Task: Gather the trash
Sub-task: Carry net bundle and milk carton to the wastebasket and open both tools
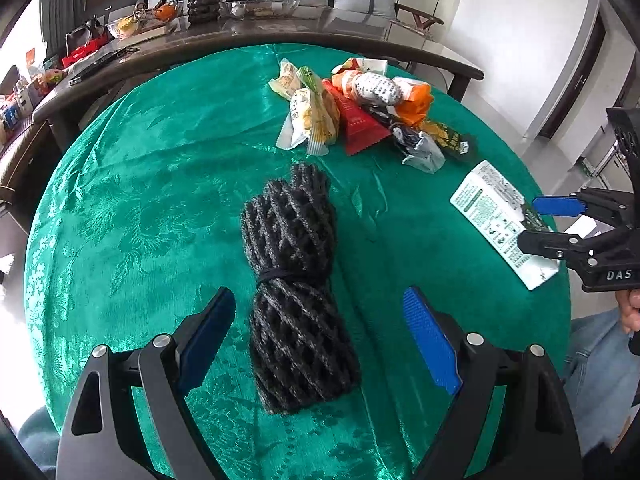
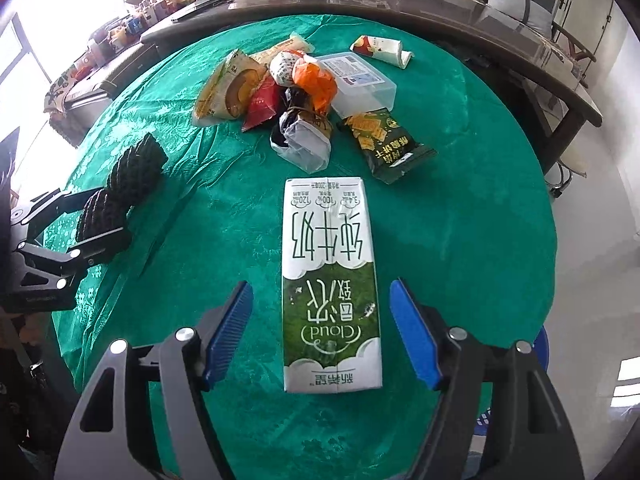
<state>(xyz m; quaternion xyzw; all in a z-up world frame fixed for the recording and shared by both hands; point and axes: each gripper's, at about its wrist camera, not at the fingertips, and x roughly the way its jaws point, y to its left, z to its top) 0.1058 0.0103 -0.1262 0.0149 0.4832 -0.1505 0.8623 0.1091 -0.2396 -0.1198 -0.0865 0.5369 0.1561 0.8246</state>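
I find both pickups pending: my left gripper (image 1: pixel 320 336) stands wide open astride the black foam net (image 1: pixel 296 292); my right gripper (image 2: pixel 320 332) likewise open astride the milk carton (image 2: pixel 330 280). A wrapper pile (image 2: pixel 288 92) waits ahead, uncollected.

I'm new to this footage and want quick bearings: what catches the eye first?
The shiny green tablecloth fills both views. A dark foam-net bundle tied with a band lies between the open jaws of the left gripper, and a flattened green-and-white milk carton between those of the right gripper. Beyond sits a colourful heap of snack wrappers.
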